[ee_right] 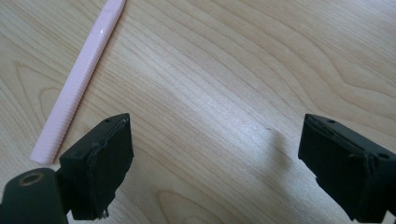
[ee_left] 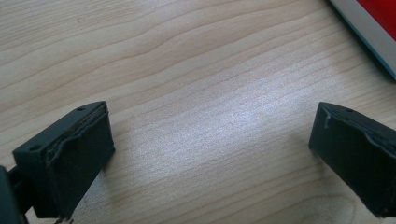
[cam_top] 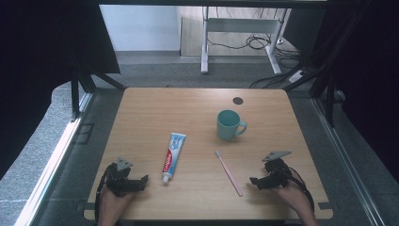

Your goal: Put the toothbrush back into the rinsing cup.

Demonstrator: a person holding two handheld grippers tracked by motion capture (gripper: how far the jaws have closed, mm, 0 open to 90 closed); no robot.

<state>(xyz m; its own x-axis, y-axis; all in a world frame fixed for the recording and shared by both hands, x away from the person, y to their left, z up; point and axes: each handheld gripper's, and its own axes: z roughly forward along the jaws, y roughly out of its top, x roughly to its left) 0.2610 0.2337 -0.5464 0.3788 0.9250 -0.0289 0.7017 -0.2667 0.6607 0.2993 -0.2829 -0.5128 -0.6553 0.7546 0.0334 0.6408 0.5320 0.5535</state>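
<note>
Lying apart — one toothbrush; one toothpaste tube

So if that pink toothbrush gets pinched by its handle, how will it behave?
The toothbrush looks thin and light, so it should lift easily. Lying flat on the table, it leaves little to get under and may skid. Its ribbed handle end probably helps grip.

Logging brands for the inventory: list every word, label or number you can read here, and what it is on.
"Colgate": white letters on the red band of the toothpaste tube, read lengthwise.
Smaller print on the tube's blue end: too blurred to read.
Toothbrush, mug, table: no text visible.
</note>
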